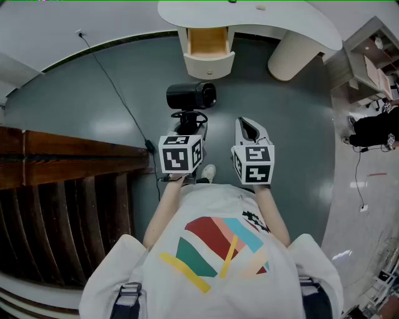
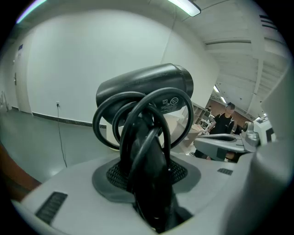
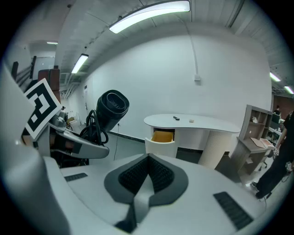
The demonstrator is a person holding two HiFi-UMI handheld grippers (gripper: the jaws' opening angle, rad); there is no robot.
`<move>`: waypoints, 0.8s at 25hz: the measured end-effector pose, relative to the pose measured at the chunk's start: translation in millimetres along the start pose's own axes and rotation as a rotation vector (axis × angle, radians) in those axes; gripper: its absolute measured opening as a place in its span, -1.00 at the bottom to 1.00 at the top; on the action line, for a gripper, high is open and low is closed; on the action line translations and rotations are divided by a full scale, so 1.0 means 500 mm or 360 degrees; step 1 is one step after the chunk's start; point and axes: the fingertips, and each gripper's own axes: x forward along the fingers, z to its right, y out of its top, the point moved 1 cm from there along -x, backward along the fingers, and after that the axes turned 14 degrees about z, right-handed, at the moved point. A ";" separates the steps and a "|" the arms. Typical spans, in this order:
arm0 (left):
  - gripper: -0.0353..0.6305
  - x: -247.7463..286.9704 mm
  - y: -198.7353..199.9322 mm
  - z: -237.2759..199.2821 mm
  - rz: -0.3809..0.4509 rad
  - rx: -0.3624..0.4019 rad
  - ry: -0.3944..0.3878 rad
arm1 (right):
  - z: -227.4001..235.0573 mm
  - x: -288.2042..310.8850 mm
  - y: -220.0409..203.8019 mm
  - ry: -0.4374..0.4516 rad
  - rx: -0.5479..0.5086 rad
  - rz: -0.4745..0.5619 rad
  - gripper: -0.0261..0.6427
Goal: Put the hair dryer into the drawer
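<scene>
My left gripper [image 1: 189, 121] is shut on the handle of the black hair dryer [image 1: 191, 96], whose cord is coiled round the handle. In the left gripper view the hair dryer [image 2: 147, 85] stands up between the pads [image 2: 117, 176], its barrel across the top. The right gripper [image 1: 248, 129] hangs beside it to the right, shut with nothing between its pads [image 3: 161, 176]. Ahead on the floor-level view stands the open drawer [image 1: 208, 43] with a wood-coloured inside, under the white desk [image 1: 249, 15]. The right gripper view shows the hair dryer [image 3: 110, 108] at left and the drawer [image 3: 162, 137] straight ahead.
A dark wooden slatted piece [image 1: 68, 187] fills the left side. A thin cable [image 1: 112, 81] runs over the grey floor. The desk's round white leg [image 1: 293, 56] stands right of the drawer. A shelf unit [image 1: 374, 56] and a person in black [image 1: 374, 131] are at far right.
</scene>
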 end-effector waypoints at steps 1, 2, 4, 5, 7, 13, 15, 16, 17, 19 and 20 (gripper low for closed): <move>-0.34 0.001 0.004 0.000 0.0004 -0.0002 0.0000 | 0.001 0.000 0.002 -0.0001 0.0000 0.0004 -0.89; -0.34 0.001 0.007 0.000 0.0008 -0.0004 -0.0001 | 0.002 0.001 0.005 -0.0002 0.0000 0.0007 -0.89; -0.34 0.002 0.015 0.001 0.0016 -0.0003 -0.0003 | 0.005 0.001 0.009 -0.0006 0.0002 0.0011 -0.89; -0.34 0.002 0.019 0.001 0.0020 -0.0002 -0.0006 | 0.005 0.001 0.011 -0.0009 0.0004 0.0012 -0.89; -0.34 0.002 0.026 0.000 0.0028 -0.0001 -0.0012 | 0.004 0.003 0.014 -0.0013 0.0006 0.0015 -0.89; -0.34 0.010 0.045 -0.029 0.0033 -0.0001 -0.0023 | -0.017 0.037 0.027 -0.0002 -0.0008 0.0018 -0.89; -0.34 0.013 0.049 -0.042 0.0032 -0.0001 -0.0028 | -0.027 0.053 0.028 0.0009 0.0001 0.0021 -0.89; -0.34 0.016 0.051 -0.050 0.0033 -0.0001 -0.0032 | -0.032 0.062 0.028 0.0014 0.0016 0.0025 -0.89; -0.34 0.018 0.053 -0.058 0.0035 -0.0001 -0.0035 | -0.037 0.071 0.029 0.0018 0.0038 0.0031 -0.89; -0.34 0.023 0.056 -0.076 0.0043 -0.0005 -0.0038 | -0.046 0.082 0.030 0.0026 0.0084 0.0043 -0.89; -0.34 0.028 0.059 -0.084 0.0046 -0.0013 -0.0038 | -0.049 0.085 0.030 0.0027 0.0091 0.0046 -0.89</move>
